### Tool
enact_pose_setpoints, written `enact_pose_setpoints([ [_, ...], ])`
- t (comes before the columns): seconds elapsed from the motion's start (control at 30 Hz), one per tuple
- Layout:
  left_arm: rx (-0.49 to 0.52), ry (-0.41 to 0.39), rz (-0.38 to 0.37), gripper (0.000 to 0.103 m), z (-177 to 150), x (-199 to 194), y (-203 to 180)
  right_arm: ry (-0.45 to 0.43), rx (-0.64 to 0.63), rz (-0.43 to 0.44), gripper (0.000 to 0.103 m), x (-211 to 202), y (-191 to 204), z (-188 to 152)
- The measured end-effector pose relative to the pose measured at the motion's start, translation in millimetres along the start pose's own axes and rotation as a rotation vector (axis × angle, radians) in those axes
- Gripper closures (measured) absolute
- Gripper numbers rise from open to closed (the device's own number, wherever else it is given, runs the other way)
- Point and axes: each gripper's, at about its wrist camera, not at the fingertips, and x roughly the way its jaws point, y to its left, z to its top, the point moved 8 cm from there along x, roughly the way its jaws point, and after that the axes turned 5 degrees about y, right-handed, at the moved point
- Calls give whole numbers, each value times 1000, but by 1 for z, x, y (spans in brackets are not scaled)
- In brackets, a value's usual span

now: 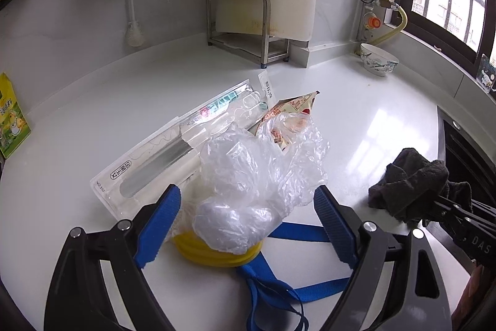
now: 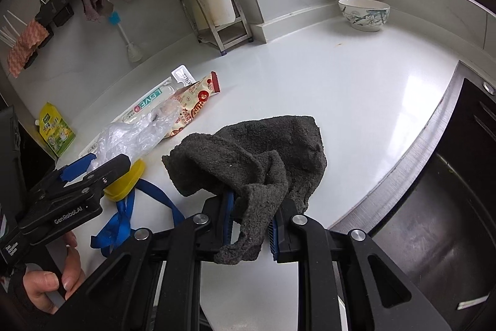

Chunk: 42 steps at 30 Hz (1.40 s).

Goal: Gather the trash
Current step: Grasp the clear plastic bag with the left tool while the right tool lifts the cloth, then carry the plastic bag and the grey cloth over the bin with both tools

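Your right gripper (image 2: 250, 227) pinches the fuzzy dark grey cloth (image 2: 257, 151). Your left gripper (image 1: 248, 219) gapes wide around crinkled clear plastic film (image 1: 257, 172) heaped on a ribbed yellow disc (image 1: 214, 253), on the glossy white counter (image 1: 372, 114).

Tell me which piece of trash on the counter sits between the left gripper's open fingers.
The crumpled clear plastic bag, between the left gripper's blue pads. The toothbrush package and snack wrapper lie farther back, outside them.
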Motion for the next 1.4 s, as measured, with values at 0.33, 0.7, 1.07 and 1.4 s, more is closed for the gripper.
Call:
enact_pose_setpoints([
  [0.33, 1, 14, -25, 63, 1, 0, -10, -19, -3, -1, 85, -10, 1, -11],
  [0.7, -15, -48, -22, 63, -3, -65, 4, -57, 20, 5, 85, -35, 10, -31],
  [1.07, 12, -83, -12, 63, -68, -136, 8, -150, 34, -13, 85, -102, 26, -74],
  [1.4, 62, -43, -64, 63, -142, -163, 2, -100, 49, 1, 85, -125, 45, -157],
])
